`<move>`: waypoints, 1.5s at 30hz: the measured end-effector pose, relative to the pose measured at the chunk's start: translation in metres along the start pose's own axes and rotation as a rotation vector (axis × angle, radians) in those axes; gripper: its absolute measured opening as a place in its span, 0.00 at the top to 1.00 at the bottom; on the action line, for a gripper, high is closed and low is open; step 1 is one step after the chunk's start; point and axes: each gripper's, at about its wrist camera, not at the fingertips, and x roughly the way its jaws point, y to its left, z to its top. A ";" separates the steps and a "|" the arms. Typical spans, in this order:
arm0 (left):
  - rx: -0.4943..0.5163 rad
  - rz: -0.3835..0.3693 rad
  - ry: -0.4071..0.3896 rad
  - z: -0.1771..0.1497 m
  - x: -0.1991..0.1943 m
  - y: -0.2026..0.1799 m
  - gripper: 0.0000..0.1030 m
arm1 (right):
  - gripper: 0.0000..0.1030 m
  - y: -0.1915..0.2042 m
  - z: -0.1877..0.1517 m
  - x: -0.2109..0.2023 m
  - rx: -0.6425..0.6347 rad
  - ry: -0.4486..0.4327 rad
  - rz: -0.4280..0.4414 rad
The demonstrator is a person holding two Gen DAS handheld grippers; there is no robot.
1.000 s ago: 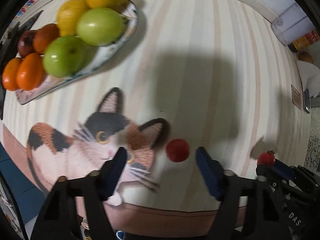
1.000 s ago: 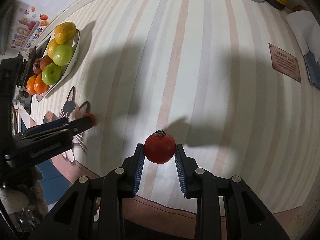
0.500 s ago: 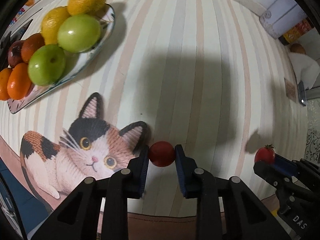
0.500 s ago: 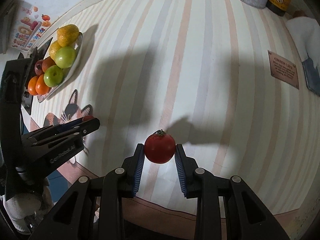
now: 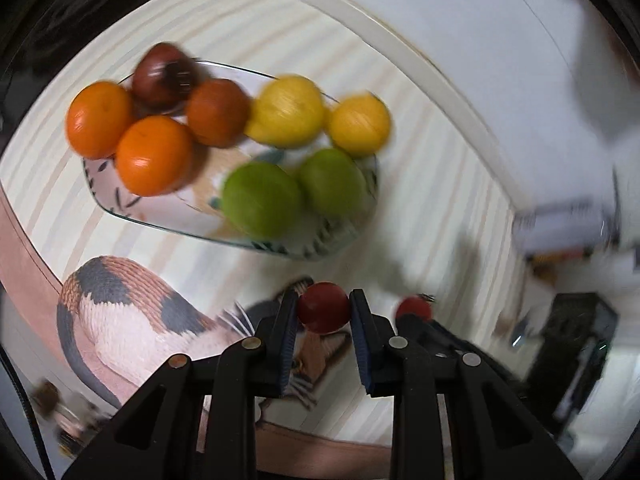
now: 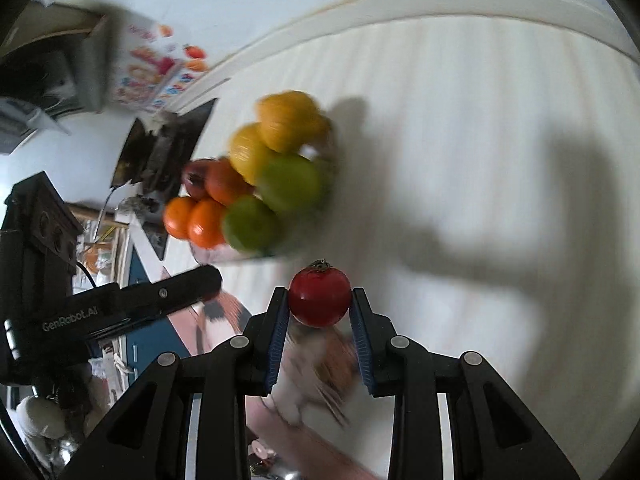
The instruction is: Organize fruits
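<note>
Nearest the left wrist camera, the left gripper (image 5: 323,314) was clamped on a small, smooth, dark red tomato (image 5: 322,312), its blue-padded fingers (image 5: 286,340) pressing the fruit from both sides so it hung clear above the calico cat printed on the striped tablecloth (image 5: 420,128). Just beside it, toward the cloth's right edge, the right gripper (image 6: 319,303) was closed the same way on a larger, glossy red tomato with a green calyx (image 6: 319,297), stem end pointing away from the camera. Both fruits appeared to be carried off the surface, gripped across their widest part, probably so the round skins would not slip.

Beyond the cat picture, nearer the far edge of the table, stood the shallow glass dish with a leaf pattern (image 5: 120,208). It held bright orange tangerines (image 5: 154,155), a dark reddish fruit (image 5: 164,74), yellow lemons (image 5: 286,111) and green apples (image 5: 261,198), sorted loosely by colour, which suggested the tomatoes were meant for the near rim, where a little bare glass showed. Motion blur left the finer details unclear.
</note>
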 end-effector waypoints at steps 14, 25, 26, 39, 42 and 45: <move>-0.200 -0.127 0.013 0.021 0.012 0.034 0.77 | 0.67 0.028 0.026 0.052 -0.283 0.034 -0.095; -0.216 -0.142 0.037 0.029 0.036 0.018 0.77 | 0.35 0.009 0.036 0.040 -0.311 0.064 -0.068; -0.215 -0.139 0.038 0.030 0.038 0.017 0.76 | 0.35 0.008 0.035 0.040 -0.307 0.066 -0.064; -0.212 -0.074 0.027 0.031 0.042 0.010 0.74 | 0.35 0.010 0.028 0.037 -0.310 0.062 -0.070; -0.205 -0.057 0.017 0.030 0.040 0.008 0.73 | 0.35 0.014 0.026 0.038 -0.312 0.055 -0.080; -0.184 -0.027 -0.002 0.029 0.037 0.004 0.70 | 0.35 0.012 0.025 0.038 -0.291 0.052 -0.086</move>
